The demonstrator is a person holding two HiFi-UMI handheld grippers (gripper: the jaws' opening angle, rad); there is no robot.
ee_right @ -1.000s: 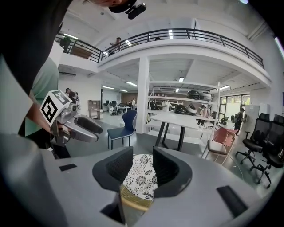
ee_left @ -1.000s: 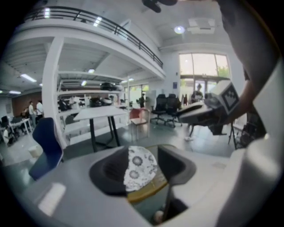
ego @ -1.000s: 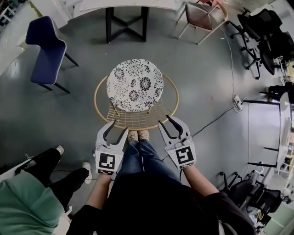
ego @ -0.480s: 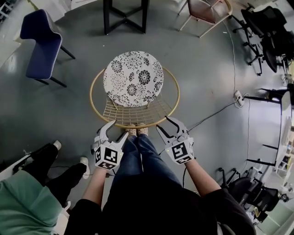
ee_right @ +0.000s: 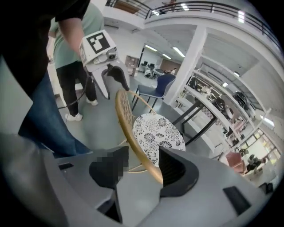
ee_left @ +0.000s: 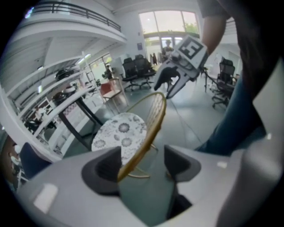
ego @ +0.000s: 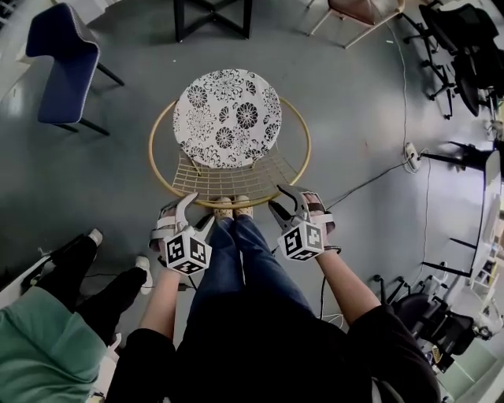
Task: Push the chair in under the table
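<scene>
While the person stands right behind it, the round gold wire chair (ego: 236,185) with its black-and-white flowered cushion (ego: 227,116) sits out on the grey floor (ego: 118,189). It is well apart from the black-legged bench (ego: 213,14) at the top edge of the head view, and no part of it is under that bench.

Both tools reach down to the chair's gold hoop rim (ee_left: 148,133), one on each side of the person's blue jeans (ego: 244,260). The left tool (ego: 193,214) is released. Its jaws have just been opening and stand wide, with the rim running up between them, close to the jaw at the left of the left gripper view. Whether it touches that jaw I cannot tell.

The right tool (ego: 285,203) is released too, its jaws likewise just opened wide around the rim. In the right gripper view the rim passes close by the jaw at the right.

Off to the left stands a blue moulded chair (ego: 59,67), and a pink chair (ego: 358,12) stands near the bench. Black office chairs (ego: 465,47) crowd the right side, and a dark cable (ego: 370,183) trails across the floor. A bystander in a green top (ego: 43,350) stands at the lower left.
</scene>
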